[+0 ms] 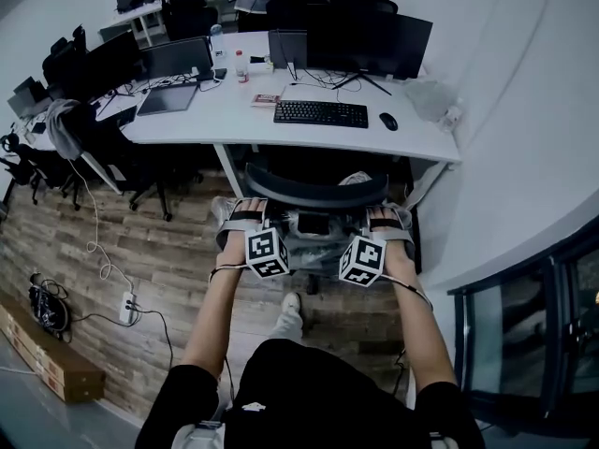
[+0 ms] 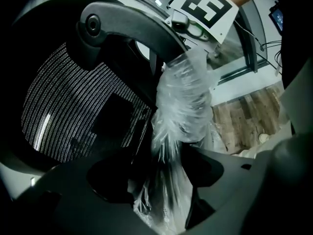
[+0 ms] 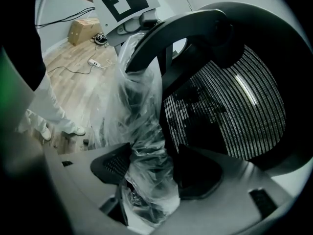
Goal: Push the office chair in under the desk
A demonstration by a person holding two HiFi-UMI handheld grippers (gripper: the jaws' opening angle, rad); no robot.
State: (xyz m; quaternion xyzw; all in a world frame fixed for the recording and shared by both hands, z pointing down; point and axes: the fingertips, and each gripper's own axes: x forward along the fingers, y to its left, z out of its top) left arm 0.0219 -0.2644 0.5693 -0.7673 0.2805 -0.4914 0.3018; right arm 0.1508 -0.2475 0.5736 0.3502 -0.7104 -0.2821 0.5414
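The chair (image 1: 314,193) stands at the desk (image 1: 234,115), facing in. Its curved backrest top is just short of the desk's near edge, and what lies ahead of it is lost in the shadow under the desktop. Both grippers are on the back of the chair, the left gripper (image 1: 251,221) at one end of the backrest and the right gripper (image 1: 379,223) at the other. In the left gripper view the jaws of the left gripper (image 2: 161,180) stand narrow, clamped on a bar (image 2: 183,102) of the chair wrapped in crinkled clear plastic, with the mesh backrest (image 2: 73,111) beside it. The right gripper (image 3: 146,175) grips the same wrapped bar (image 3: 142,111) in the same way, jaws drawn in on the plastic, with the mesh (image 3: 230,106) on its other side. On the desk above the chair lie a keyboard (image 1: 320,113) and a mouse (image 1: 388,121) in front of a monitor (image 1: 370,40), with a laptop (image 1: 168,96) further left. The floor (image 1: 168,269) is wood plank, and a power strip (image 1: 126,307) lies on it off to the left.
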